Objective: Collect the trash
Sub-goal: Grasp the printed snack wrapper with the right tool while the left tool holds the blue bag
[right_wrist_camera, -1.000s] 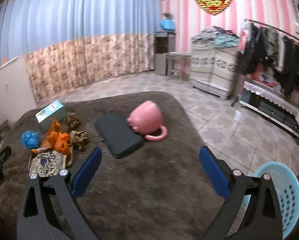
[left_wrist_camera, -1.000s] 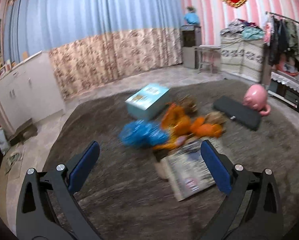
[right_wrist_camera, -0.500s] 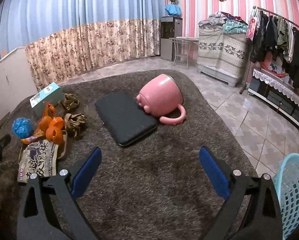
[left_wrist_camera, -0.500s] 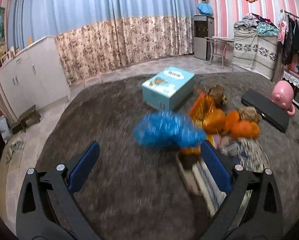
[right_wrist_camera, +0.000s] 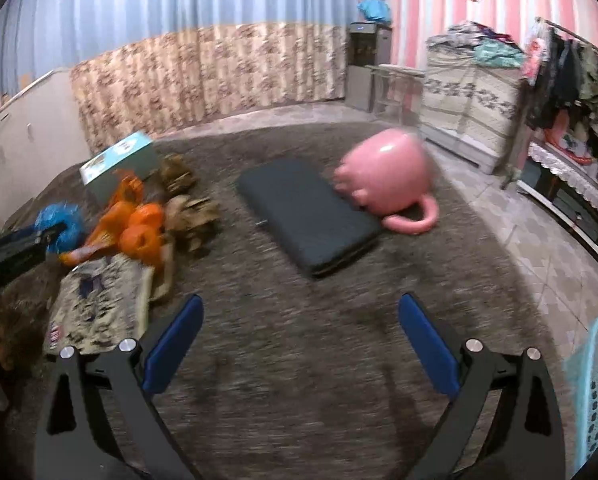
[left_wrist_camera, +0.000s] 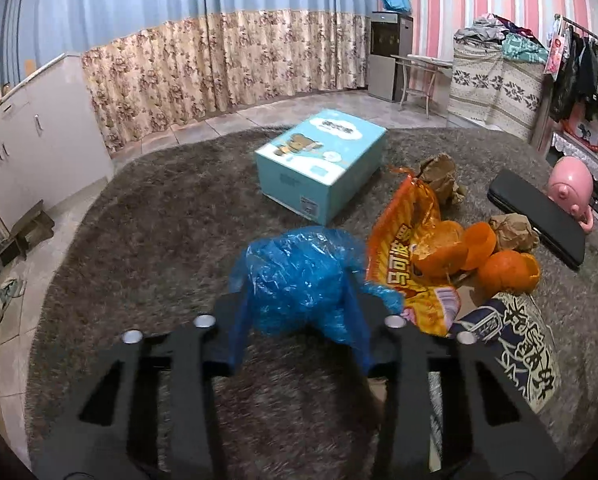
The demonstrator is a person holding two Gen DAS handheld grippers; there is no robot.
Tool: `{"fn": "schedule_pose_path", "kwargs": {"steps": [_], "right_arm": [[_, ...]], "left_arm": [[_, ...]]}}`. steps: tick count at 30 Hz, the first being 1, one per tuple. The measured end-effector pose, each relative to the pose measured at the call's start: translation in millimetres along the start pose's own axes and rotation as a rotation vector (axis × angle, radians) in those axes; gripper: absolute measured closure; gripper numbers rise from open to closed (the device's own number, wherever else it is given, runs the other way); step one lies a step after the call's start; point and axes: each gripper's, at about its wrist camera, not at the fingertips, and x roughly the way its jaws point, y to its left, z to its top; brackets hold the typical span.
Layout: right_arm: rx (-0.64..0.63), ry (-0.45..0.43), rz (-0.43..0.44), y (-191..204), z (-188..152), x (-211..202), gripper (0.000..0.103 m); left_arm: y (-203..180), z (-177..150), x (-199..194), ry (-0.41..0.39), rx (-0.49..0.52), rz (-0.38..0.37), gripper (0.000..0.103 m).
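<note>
Your left gripper (left_wrist_camera: 299,320), lower centre of left wrist view: jaws closing, crumpled blue plastic bag (left_wrist_camera: 299,276) between pads, pads pressing its sides. Bag sits on brown rug (left_wrist_camera: 159,216), just left of orange snack wrapper (left_wrist_camera: 403,240) and orange peels (left_wrist_camera: 475,252).

Your right gripper (right_wrist_camera: 299,344): jaws wide apart, nothing between them, above bare rug.

Containers: teal box (left_wrist_camera: 319,160), upper centre, closed. Light-blue basket (right_wrist_camera: 597,384), right edge of right wrist view; contents cannot tell. Pink cup (right_wrist_camera: 387,172) tipped on its side against black case (right_wrist_camera: 307,212).

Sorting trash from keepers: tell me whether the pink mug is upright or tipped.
Tipped. The pink mug lies on its side on the rug, handle flat, against the black case.
</note>
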Motion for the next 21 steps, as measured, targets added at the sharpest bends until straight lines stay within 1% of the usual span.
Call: {"fn": "schedule_pose_path", "kwargs": {"steps": [2,6,9,10,12,13,14,15,17,18,20,21], "right_arm": [[-0.052,0.016,0.022,19,-4,2,0.007],[-0.112,0.030,0.063,49,-8,4,0.007],[-0.142,0.063,0.091,68,-11,11,0.007],[-0.144,0.078,0.109,73,-12,14,0.009],[-0.151,0.102,0.139,78,-16,17,0.019],[-0.160,0.119,0.159,82,-18,19,0.030],[-0.164,0.119,0.169,83,-19,19,0.037],[-0.167,0.117,0.195,84,-21,17,0.041],[-0.160,0.114,0.229,84,-23,14,0.070],[-0.156,0.110,0.234,84,-23,12,0.076],[-0.130,0.108,0.277,78,-24,6,0.091],[-0.112,0.107,0.294,73,-23,3,0.093]], "left_arm": [[9,-4,-11,-0.014,-0.007,0.026,0.074],[35,-17,-34,-0.024,-0.041,0.039,0.074],[49,-34,-49,-0.004,-0.058,0.021,0.074],[51,-41,-52,0.006,-0.053,0.013,0.074],[53,-50,-56,0.014,-0.040,0.012,0.074],[53,-54,-58,0.015,-0.036,0.010,0.074],[53,-57,-59,0.016,-0.035,0.006,0.074],[53,-59,-60,0.018,-0.037,0.004,0.074],[52,-58,-61,0.022,-0.041,0.005,0.074],[52,-58,-62,0.022,-0.043,0.005,0.074],[48,-55,-67,0.014,-0.041,0.000,0.074],[45,-53,-72,0.005,-0.036,-0.003,0.074]]}}
